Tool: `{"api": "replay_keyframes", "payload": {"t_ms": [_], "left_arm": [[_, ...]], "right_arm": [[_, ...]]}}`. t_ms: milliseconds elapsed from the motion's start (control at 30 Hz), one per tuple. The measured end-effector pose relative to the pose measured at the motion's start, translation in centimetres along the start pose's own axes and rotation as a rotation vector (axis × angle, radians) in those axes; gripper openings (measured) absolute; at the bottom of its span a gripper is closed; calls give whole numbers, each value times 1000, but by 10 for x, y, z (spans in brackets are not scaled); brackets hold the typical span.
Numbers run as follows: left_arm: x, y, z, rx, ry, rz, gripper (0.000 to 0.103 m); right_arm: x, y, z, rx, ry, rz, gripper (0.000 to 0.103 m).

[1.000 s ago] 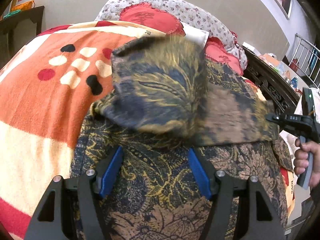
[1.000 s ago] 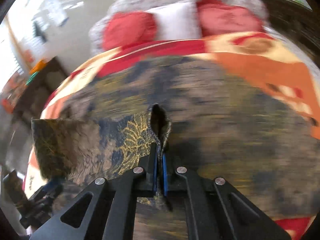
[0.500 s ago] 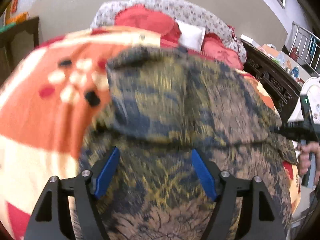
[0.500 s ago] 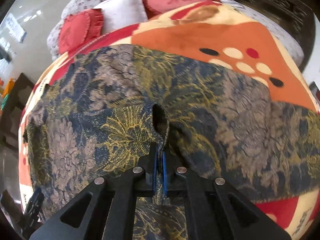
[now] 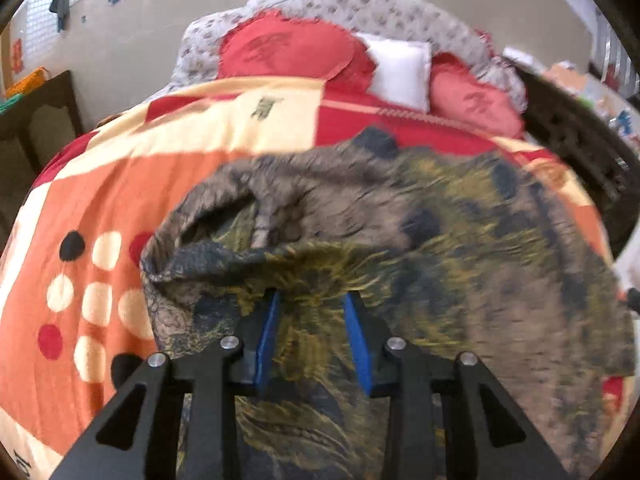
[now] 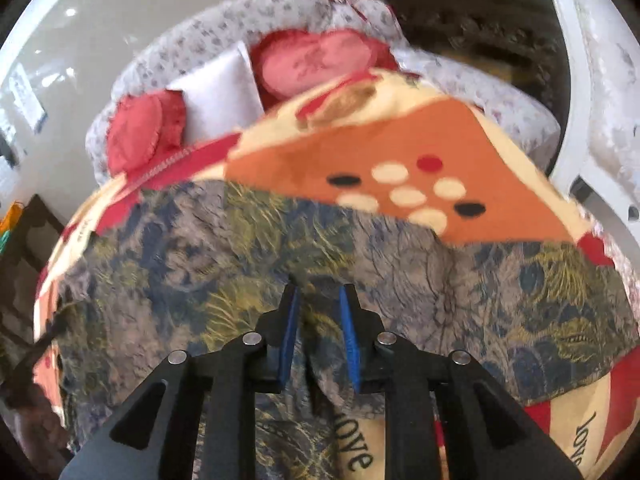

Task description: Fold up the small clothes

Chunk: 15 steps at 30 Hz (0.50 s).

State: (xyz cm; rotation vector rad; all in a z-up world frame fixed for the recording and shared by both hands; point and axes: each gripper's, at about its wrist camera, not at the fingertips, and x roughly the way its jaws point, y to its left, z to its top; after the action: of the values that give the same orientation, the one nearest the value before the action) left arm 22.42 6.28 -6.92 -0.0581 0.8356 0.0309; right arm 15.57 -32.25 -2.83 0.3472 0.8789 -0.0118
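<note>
A dark floral garment (image 5: 420,248), blue, gold and brown, lies spread on an orange, red and cream blanket (image 5: 100,208). It also shows in the right wrist view (image 6: 240,264). My left gripper (image 5: 312,300) is open, its blue pads just over a raised fold of the cloth, with an open sleeve or hem to the left. My right gripper (image 6: 318,292) is open with a narrow gap, its fingers resting over the cloth near its near edge. Neither holds anything.
Red cushions (image 5: 288,52) and a white pillow (image 5: 400,68) lie at the head of the bed. Dark carved wood furniture (image 5: 580,148) stands on the right. A dark cabinet (image 5: 36,120) stands on the left. A white frame (image 6: 580,100) is at the right.
My right gripper has let go of the garment fold and opened. The folded layer has dropped flat onto the garment. My left gripper has narrowed and moved forward over the cloth.
</note>
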Motion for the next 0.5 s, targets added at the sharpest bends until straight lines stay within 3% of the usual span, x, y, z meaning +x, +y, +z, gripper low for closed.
{"api": "replay_keyframes", "payload": {"t_ms": [67, 167, 300, 400, 500], "left_arm": [[9, 5, -7, -5, -16, 18, 40], [13, 13, -17, -28, -43, -5, 42], [16, 15, -18, -38, -28, -10, 43], [17, 10, -17, -18, -26, 16, 44], [17, 10, -17, -22, -26, 11, 44]], "right_arm": [[10, 21, 0, -68, 27, 31, 29], [35, 51, -3, -146, 21, -13, 29], [84, 54, -16, -104, 86, -8, 29], [91, 41, -22, -55, 49, 11, 30], [85, 39, -12, -42, 131, 17, 30]]}}
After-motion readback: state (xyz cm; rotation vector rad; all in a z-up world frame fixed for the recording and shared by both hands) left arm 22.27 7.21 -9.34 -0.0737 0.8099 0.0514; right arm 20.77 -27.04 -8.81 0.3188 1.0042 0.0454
